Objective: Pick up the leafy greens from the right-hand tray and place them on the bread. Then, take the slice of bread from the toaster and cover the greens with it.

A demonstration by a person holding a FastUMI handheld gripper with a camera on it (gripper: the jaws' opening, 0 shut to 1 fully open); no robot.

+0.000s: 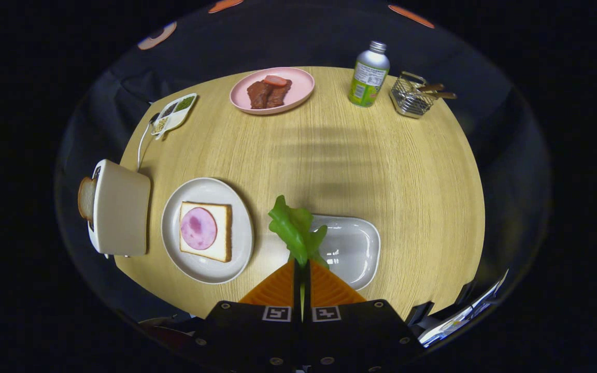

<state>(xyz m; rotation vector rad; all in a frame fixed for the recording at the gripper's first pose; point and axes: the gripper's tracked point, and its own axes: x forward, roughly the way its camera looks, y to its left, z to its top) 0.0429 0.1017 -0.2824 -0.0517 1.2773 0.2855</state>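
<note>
My gripper (302,265) is shut on the leafy greens (294,228), which stick out ahead of the fingertips, lifted above the left end of the white oblong tray (353,246). To the left of the greens, a round white plate (207,230) carries a slice of bread (206,231) topped with a pink round of ham. Further left stands the cream toaster (119,208), with a second slice of bread (86,198) poking out of its slot.
At the far side of the round wooden table (360,171) are a pink plate with meat (272,90), a green-labelled bottle (368,75), a wire basket (411,96) with utensils and a small divided seasoning dish (174,112). A white cord runs from the toaster.
</note>
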